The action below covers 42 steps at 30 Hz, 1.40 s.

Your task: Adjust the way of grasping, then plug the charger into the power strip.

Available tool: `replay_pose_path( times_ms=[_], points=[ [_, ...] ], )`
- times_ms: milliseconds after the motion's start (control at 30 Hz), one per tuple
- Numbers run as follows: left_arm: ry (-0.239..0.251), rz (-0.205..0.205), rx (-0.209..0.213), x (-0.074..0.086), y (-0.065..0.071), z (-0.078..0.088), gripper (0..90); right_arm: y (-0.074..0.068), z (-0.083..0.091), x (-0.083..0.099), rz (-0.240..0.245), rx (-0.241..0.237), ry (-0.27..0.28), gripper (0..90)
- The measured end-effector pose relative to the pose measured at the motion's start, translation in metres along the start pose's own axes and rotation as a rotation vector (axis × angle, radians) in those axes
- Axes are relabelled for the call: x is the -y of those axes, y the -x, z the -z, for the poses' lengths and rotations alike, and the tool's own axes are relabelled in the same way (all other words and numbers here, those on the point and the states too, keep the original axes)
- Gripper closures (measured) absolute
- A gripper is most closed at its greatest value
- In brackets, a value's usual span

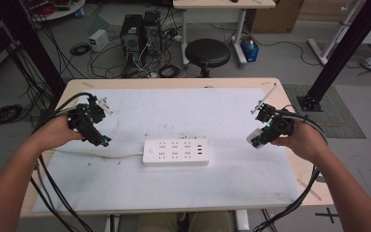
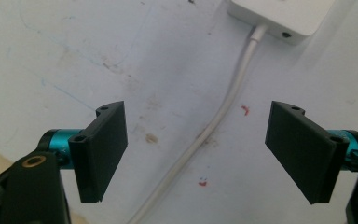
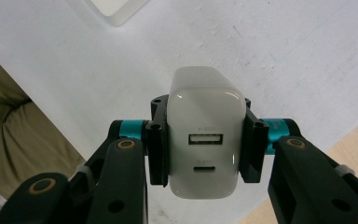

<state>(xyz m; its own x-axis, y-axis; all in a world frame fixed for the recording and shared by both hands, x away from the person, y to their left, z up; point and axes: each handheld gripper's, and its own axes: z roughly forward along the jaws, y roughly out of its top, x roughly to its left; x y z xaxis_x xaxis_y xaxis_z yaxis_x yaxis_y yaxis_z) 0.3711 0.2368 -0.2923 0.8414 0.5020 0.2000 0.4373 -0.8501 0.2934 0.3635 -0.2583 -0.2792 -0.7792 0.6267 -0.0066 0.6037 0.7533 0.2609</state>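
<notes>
A white power strip [image 1: 176, 152] lies flat in the middle of the white mat, its white cord [image 1: 96, 155] running off to the left. My left gripper [image 1: 102, 140] hovers left of the strip, over that cord [image 2: 214, 121], jaws wide apart with nothing between them; a corner of the strip [image 2: 279, 16] shows at the top of the left gripper view. To the right of the strip, lifted off the table, my right gripper [image 1: 256, 140] is shut on a white USB charger block [image 3: 204, 133]. The block's two ports face the right gripper view's camera.
The wooden table [image 1: 290, 159] carries a white mat [image 1: 183, 111] marked with small stains. Beyond the far edge stand a black stool [image 1: 207, 52] and computer towers [image 1: 140, 31] amid floor cables. Black frame posts [image 1: 340, 53] rise at both sides.
</notes>
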Motion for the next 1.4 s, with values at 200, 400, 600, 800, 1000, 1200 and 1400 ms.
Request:
replay_pose_path(
  times_ms=[200, 400, 600, 800, 1000, 1200, 1400],
  points=[
    [-0.018, 0.024, -0.004, 0.001, -0.001, -0.001, 20.9, -0.004, -0.001, -0.003, 0.007, -0.001, -0.003, 61.8],
    [-0.016, -0.005, 0.014, 0.001, 0.0, -0.002, 20.8, -0.008, -0.002, -0.011, 0.004, -0.016, 0.023, 61.7],
    [-0.032, -0.014, 0.028, 0.002, -0.004, -0.011, 20.8, -0.012, 0.0, -0.029, 0.036, -0.027, 0.043, 61.7],
    [-0.018, -0.003, 0.042, 0.008, -0.002, -0.022, 20.8, -0.023, -0.002, -0.056, 0.068, -0.041, 0.046, 61.7],
    [0.005, -0.016, 0.036, 0.01, -0.001, -0.023, 20.8, -0.028, -0.004, -0.085, 0.044, -0.081, 0.111, 61.7],
    [0.022, -0.019, 0.034, 0.011, 0.0, -0.024, 20.8, -0.044, -0.022, -0.111, 0.146, -0.103, 0.065, 61.7],
    [0.028, -0.04, 0.045, 0.011, 0.004, -0.031, 20.8, -0.054, -0.051, -0.131, 0.222, -0.09, 0.006, 61.8]
  ],
)
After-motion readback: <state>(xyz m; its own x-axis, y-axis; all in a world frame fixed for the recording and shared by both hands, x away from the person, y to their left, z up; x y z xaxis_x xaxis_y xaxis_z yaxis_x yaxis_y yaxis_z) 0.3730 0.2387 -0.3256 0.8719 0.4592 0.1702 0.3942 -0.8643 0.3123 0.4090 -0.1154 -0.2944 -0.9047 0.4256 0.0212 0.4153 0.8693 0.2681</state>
